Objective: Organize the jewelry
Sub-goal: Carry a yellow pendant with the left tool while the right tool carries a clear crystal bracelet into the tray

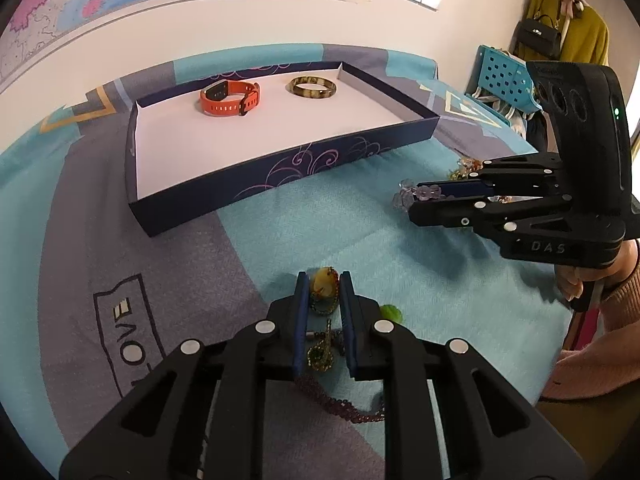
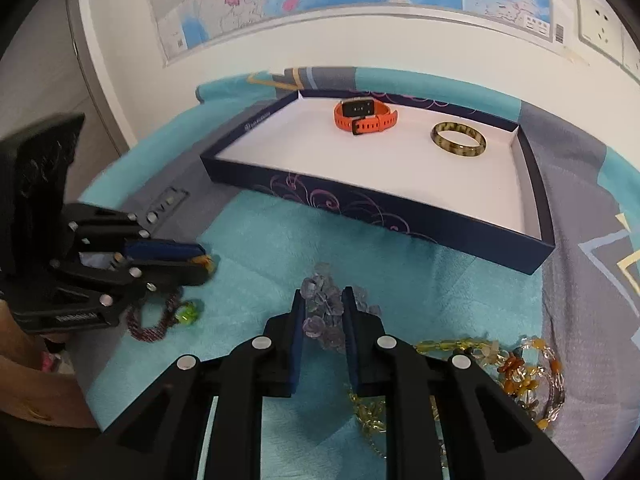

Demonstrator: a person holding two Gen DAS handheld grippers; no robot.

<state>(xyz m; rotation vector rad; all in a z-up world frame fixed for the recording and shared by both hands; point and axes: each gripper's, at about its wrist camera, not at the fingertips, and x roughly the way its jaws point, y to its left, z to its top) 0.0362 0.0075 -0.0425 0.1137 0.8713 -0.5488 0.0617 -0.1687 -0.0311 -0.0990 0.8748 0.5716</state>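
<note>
Both claws have closed on jewelry lying on a bench draped in a teal-and-grey cloth (image 1: 248,240). The left claw (image 1: 324,280) pinches a necklace (image 1: 325,286) with a yellow pendant, its dark red beads trailing back beneath the fingers. The right claw (image 2: 324,294) grips a cluster of pale lilac beads (image 2: 320,312). Each grip looks to catch only part of a loose strand, so a lift could let beads slide free. The trailing lengths could also snag neighbours: a green bead (image 1: 390,313) beside the left claw, and amber and yellow strands (image 2: 520,368) beside the right. Ahead waits the dark blue tray (image 1: 280,176), white-lined, already holding an orange watch (image 1: 230,98) and a mottled bangle (image 1: 312,87), well apart.
</note>
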